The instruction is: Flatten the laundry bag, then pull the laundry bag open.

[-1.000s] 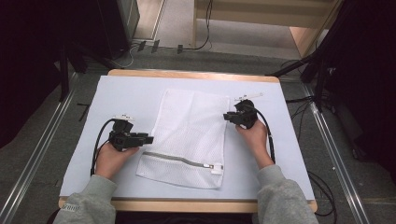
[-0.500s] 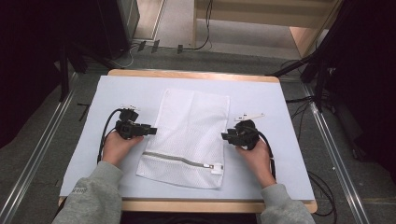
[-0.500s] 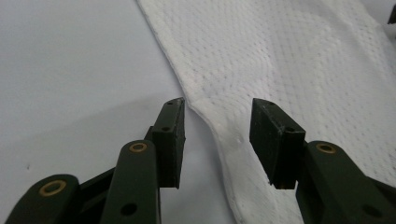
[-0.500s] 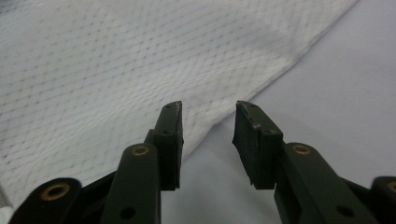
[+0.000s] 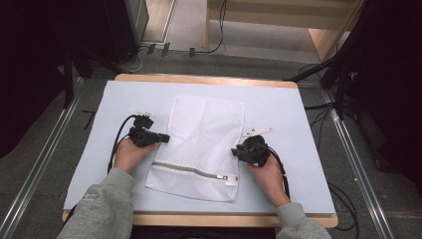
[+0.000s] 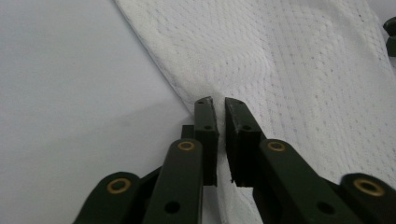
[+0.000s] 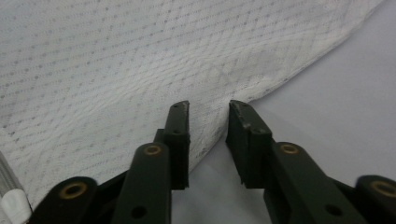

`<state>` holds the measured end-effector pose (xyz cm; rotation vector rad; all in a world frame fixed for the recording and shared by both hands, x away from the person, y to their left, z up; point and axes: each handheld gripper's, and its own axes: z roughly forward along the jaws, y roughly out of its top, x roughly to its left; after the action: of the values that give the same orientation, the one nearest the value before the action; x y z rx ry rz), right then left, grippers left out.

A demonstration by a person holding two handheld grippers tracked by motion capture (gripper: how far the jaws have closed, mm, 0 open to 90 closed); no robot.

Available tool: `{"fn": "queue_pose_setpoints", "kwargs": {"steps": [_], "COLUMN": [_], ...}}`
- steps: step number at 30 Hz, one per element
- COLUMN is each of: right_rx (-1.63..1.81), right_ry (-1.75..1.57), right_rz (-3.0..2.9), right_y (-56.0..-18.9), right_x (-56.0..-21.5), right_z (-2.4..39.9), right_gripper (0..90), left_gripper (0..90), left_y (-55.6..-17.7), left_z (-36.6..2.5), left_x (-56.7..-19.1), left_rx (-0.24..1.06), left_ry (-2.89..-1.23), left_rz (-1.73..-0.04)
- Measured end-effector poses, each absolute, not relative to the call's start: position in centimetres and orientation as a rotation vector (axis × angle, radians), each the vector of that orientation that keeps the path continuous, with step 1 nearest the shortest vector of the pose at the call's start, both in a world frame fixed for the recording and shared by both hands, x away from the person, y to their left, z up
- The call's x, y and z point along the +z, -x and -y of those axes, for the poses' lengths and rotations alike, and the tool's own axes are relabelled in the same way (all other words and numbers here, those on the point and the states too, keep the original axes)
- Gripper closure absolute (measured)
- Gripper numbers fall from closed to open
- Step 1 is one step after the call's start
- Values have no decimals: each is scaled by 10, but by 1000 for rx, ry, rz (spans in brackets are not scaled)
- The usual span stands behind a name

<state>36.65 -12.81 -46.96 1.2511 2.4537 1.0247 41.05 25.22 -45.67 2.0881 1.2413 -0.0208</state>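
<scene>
White mesh laundry bag [image 5: 201,145] lies flat at the middle of the table [image 5: 298,119], its grey zipper [image 5: 191,171] near the edge closest to me. My left gripper [image 5: 161,138] sits at the bag's left edge; its jaws are nearly together with a thin gap, and I cannot tell whether they pinch mesh. My right gripper [image 5: 235,152] sits at the bag's right edge, jaws apart, straddling the hem without gripping.

White mesh laundry bag [image 5: 201,144], flat on the pale table cover, grey zipper [image 5: 191,171] closed across its near end
</scene>
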Motion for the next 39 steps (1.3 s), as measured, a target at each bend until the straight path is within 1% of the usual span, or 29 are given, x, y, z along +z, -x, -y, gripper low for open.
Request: {"fn": "queue_pose_setpoints", "kwargs": {"steps": [1,2,5,20,27,28,30,34,37,39], "right_rx": [1012,1004,1023,1025,1046,1044,1063,1119,1137,1144], "right_ry": [-1239,-1228,-1255,-1310,-1316,-1315,-1323,-1307,-1295,-1287], "right_rz": [-2450,-2452,-2473,-2462,-2445,-2450,-2450,-2450,-2450,-2457], "right_y": [-367,-367,-370,-394,-402,-402,-401,-398,-394,-391], "right_x": [-470,-470,-469,-468,-470,-469,-468,-462,-460,-458], "right_z": [128,127,129,135,135,135,136,139,140,141], "right_gripper": [782,831,898,900,900,900,888,836,771,746], "left_gripper": [880,888,893,897,884,868,791,676,623,584], "left_y": [-411,-411,-412,-410,-412,-412,-411,-409,-407,-406], "left_z": [-252,-252,-252,-267,-270,-270,-270,-269,-268,-266], "left_x": [-457,-457,-457,-452,-454,-453,-452,-448,-445,-443], "left_rx": [-32,-36,-39,-26,27,31,26,19,20,27], "left_ry": [-2089,-2086,-2082,-2017,-2010,-2012,-2002,-2004,-1998,-2002], "left_rz": [-1239,-1239,-1248,-1295,-1315,-1309,-1296,-1275,-1257,-1247]}}
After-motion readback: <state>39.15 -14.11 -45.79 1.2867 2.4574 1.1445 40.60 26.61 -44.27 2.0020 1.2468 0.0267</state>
